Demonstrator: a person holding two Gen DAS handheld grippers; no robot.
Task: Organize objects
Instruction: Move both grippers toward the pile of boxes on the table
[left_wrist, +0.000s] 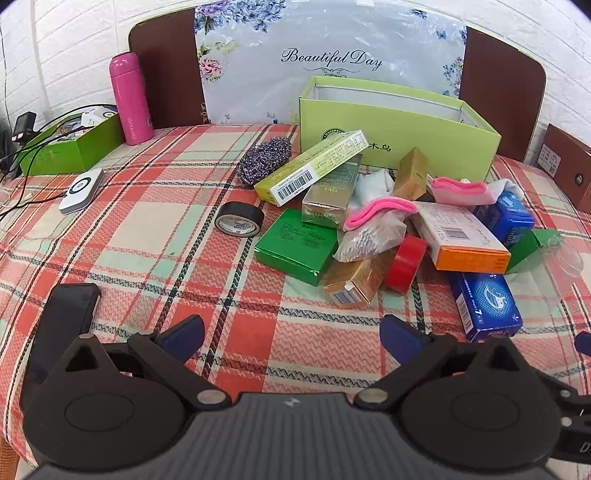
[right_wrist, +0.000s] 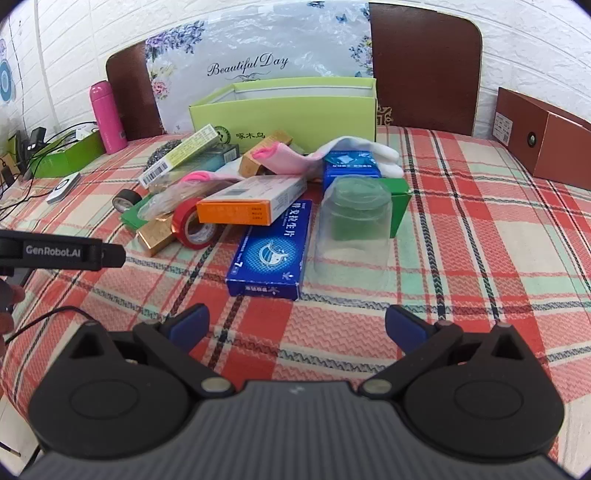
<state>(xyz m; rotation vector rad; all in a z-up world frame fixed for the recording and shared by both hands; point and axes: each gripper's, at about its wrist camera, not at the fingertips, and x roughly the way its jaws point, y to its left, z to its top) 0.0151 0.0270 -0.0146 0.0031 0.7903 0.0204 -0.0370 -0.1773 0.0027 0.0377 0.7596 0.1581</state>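
Left of the open lime-green cardboard box (left_wrist: 399, 129) stands a pink metal flask (left_wrist: 130, 98); before the box lies the heap — black tape roll (left_wrist: 239, 218), flat green carton (left_wrist: 295, 245), red tape roll (left_wrist: 405, 263), blue printed carton (right_wrist: 271, 251), upturned clear plastic cup (right_wrist: 352, 229). Left gripper (left_wrist: 291, 334) and right gripper (right_wrist: 297, 325) hover over the plaid cloth — fingers spread, holding nothing.
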